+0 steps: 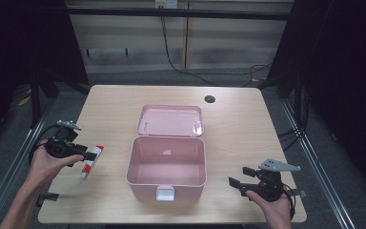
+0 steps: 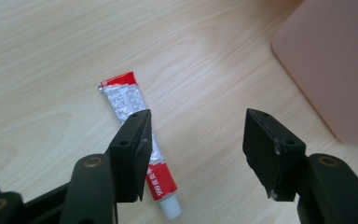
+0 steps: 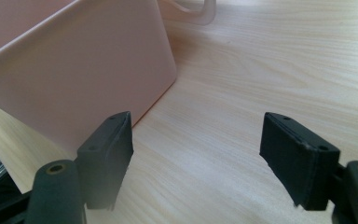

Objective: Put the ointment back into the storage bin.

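The pink box [image 1: 166, 167] stands open and empty mid-bench, its lid [image 1: 170, 120] lying just behind it, so nothing is packed yet. The red-and-white tube [image 1: 91, 161] lies flat on the bench [image 1: 238, 119] left of the box, apart from it. The left hand-held gripper [image 1: 91, 153] hangs over the tube, jaws apart and gripping nothing; one jaw overlaps the tube in the left gripper view [image 2: 140, 140]. The right hand-held gripper [image 1: 239, 181] waits right of the box, jaws apart, empty. Grasping, carrying and dropping the tube in likely remain.
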{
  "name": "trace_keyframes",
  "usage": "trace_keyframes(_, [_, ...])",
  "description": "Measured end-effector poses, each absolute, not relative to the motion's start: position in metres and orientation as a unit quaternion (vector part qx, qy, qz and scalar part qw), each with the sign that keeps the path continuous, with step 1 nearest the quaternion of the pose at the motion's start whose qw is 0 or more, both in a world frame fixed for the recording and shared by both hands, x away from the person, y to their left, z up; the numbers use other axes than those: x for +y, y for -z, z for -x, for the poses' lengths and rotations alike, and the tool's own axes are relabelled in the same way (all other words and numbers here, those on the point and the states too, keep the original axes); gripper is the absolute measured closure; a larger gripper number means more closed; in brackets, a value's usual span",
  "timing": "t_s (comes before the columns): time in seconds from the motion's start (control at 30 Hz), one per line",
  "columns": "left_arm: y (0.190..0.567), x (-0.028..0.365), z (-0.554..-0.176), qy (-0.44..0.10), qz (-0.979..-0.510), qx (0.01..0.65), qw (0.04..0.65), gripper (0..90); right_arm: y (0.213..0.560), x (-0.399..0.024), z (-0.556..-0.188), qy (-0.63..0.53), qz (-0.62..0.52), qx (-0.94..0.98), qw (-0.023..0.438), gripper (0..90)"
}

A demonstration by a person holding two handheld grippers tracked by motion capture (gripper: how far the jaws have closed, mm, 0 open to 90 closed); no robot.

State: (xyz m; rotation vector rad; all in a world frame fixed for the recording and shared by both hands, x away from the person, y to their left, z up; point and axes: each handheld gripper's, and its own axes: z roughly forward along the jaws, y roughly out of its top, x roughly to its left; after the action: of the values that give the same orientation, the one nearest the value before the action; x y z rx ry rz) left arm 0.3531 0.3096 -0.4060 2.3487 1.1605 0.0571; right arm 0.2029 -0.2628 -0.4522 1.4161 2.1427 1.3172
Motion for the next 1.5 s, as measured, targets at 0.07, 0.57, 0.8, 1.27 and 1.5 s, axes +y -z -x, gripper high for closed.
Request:
trace_keyframes(0.07, [0.408,0.310,-0.357,-0.017,-0.867,0.433,0.245,43.8,0.452,-0.263,-0.203,-0.453,-0.487,0.736,0.127,25.1])
trace_keyframes(0.57, [0.430,0.306,-0.375,0.010,-0.878,0.441,0.185,55.0,0.453,-0.260,-0.203,-0.450,-0.485,0.740,0.115,22.0])
trace_keyframes(0.8, [0.439,0.307,-0.378,0.012,-0.877,0.450,0.168,58.8,0.454,-0.259,-0.204,-0.447,-0.483,0.744,0.113,21.6])
trace_keyframes(1.27, [0.454,0.308,-0.385,0.022,-0.881,0.452,0.140,62.6,0.454,-0.257,-0.204,-0.445,-0.480,0.749,0.102,21.3])
trace_keyframes(1.5, [0.459,0.305,-0.386,0.021,-0.884,0.449,0.128,63.5,0.454,-0.257,-0.204,-0.446,-0.478,0.749,0.101,20.9])
